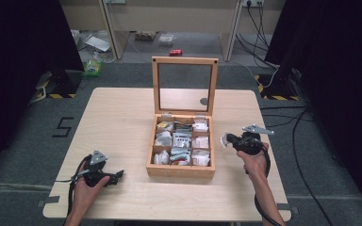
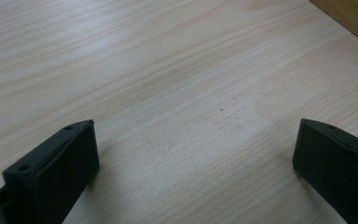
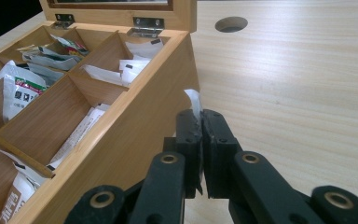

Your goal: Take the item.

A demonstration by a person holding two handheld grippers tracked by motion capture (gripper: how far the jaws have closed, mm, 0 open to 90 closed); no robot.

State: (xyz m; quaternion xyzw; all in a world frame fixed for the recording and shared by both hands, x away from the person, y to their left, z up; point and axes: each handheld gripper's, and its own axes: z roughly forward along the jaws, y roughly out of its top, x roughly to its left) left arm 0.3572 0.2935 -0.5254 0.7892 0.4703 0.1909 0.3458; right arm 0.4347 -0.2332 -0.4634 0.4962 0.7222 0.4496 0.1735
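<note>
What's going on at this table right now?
A person is working with a wooden box of packets, its lid standing open. The right gripper is shut on a small white packet just outside the box's right wall. The left gripper rests open over bare table, holding nothing.

L tool (image 2: pixel 196 158) wide open over table (image 2: pixel 168 70)

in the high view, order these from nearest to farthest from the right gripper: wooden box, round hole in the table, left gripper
1. wooden box, just to the left of the right gripper, which pinches a white packet.
2. round hole, farther back on the table, beside the open lid.
3. left gripper, across the box near the front left edge.
</note>
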